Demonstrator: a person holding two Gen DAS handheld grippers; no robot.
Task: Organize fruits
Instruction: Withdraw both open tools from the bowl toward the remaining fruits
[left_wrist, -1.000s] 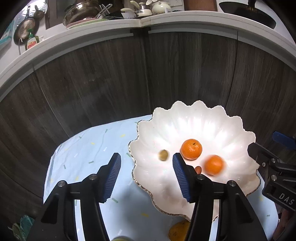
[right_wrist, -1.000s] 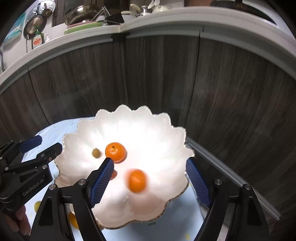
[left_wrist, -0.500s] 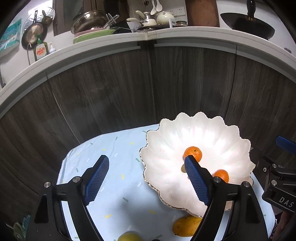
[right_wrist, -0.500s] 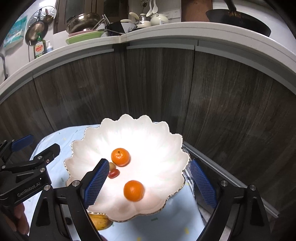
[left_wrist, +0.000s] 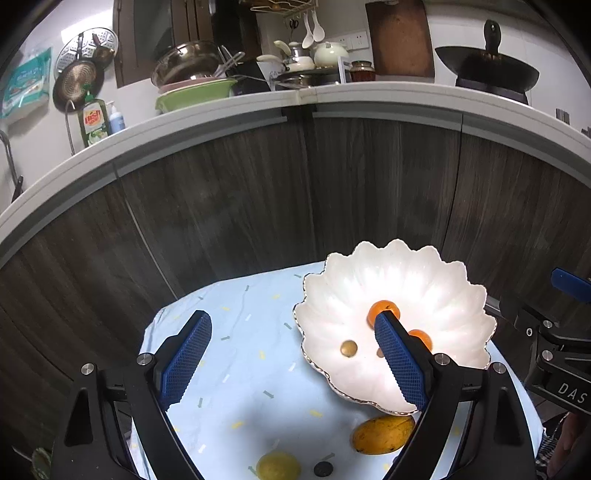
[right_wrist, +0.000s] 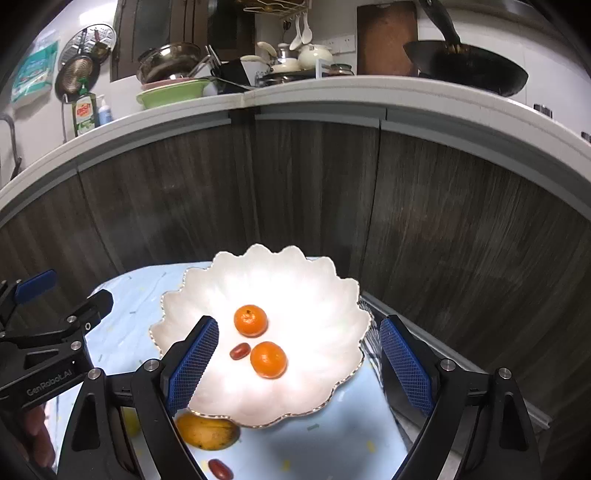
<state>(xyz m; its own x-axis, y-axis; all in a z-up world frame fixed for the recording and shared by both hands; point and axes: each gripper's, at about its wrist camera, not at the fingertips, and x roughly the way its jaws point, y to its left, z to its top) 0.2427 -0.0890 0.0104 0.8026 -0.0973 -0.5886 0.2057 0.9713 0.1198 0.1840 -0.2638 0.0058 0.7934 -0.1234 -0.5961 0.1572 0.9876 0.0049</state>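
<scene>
**Two Oranges Are Sitting in the White Bowl**

You are holding both grippers above the white bowl (right_wrist: 280, 406), and nothing is sitting between the fingers of either one. Your left gripper (left_wrist: 291, 360) is spread wide, and its jaws have just been opening. Your right gripper (right_wrist: 297, 360) is spread wide too, and its jaws have also just been opening. Neither one is touching any fruit.

The white bowl is sitting on a light blue cloth (left_wrist: 240, 369) with little specks on it. The bowl has a wavy rim like flower petals.

Inside the bowl you are looking at two oranges. The first orange (right_wrist: 250, 320) is lying near the middle of the bowl. The second orange (right_wrist: 268, 359) is lying just beside it, closer to you. One small red fruit (right_wrist: 240, 350) is lying in the bowl too, tucked beside the two oranges and nearly touching the second one. In the left view, one small brownish round fruit (left_wrist: 348, 348) is lying in the bowl on its left side, apart from the oranges.

Outside the bowl, one yellow-orange mango (left_wrist: 382, 434) is lying on the cloth just beside the bowl's near rim. One yellow round fruit (left_wrist: 277, 466) is lying on the cloth further from the bowl, to the left of the mango. One small dark round thing (left_wrist: 323, 469) is lying between those two. One more red fruit (right_wrist: 220, 469) is lying on the cloth, nearer to you than the mango.
</scene>
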